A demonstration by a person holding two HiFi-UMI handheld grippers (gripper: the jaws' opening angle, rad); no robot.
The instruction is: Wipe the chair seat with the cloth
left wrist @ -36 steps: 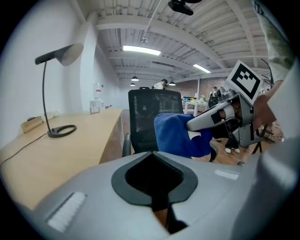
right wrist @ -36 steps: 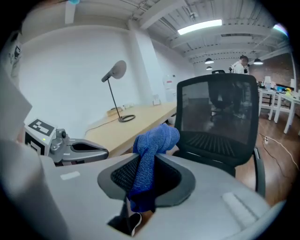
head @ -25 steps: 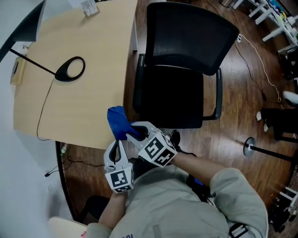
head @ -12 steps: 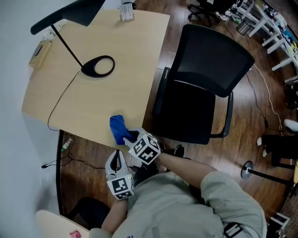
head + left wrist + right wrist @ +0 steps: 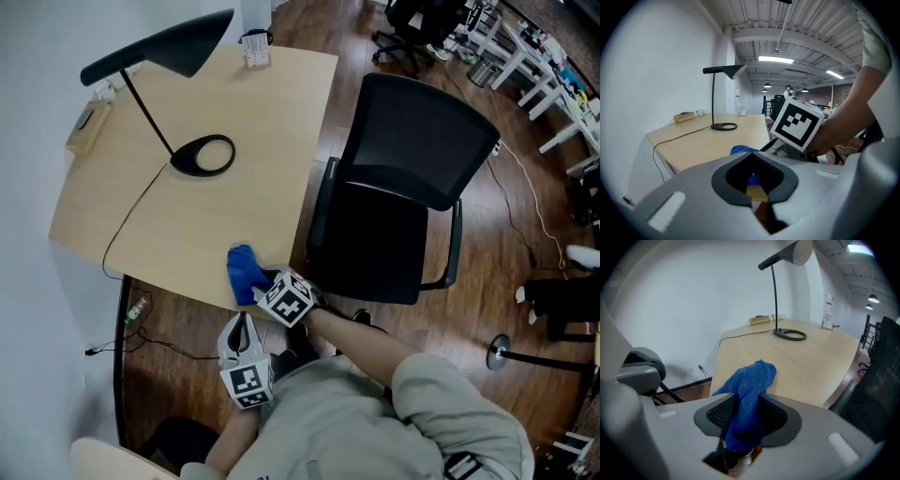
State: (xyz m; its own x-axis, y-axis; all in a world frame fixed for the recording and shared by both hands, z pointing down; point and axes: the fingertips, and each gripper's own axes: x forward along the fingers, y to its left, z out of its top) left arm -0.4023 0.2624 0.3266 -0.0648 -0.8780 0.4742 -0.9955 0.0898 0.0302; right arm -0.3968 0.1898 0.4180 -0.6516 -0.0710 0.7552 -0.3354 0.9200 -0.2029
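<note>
Lowered cloth (image 5: 246, 272) seemingly rests at table (image 5: 253, 131) edge.

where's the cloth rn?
Head view, lower centre-left: blue cloth sits at the desk edge nearest the person, left of the chair, between the right gripper jaws, which have just been opening.

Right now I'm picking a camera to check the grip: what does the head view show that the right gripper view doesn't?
Only the head view: the black office chair's whole seat. Only the right gripper view: the jaws of the right gripper, which have just been opening, with the blue cloth between them. Both: that cloth by the light wooden desk, and the black desk lamp.
</note>
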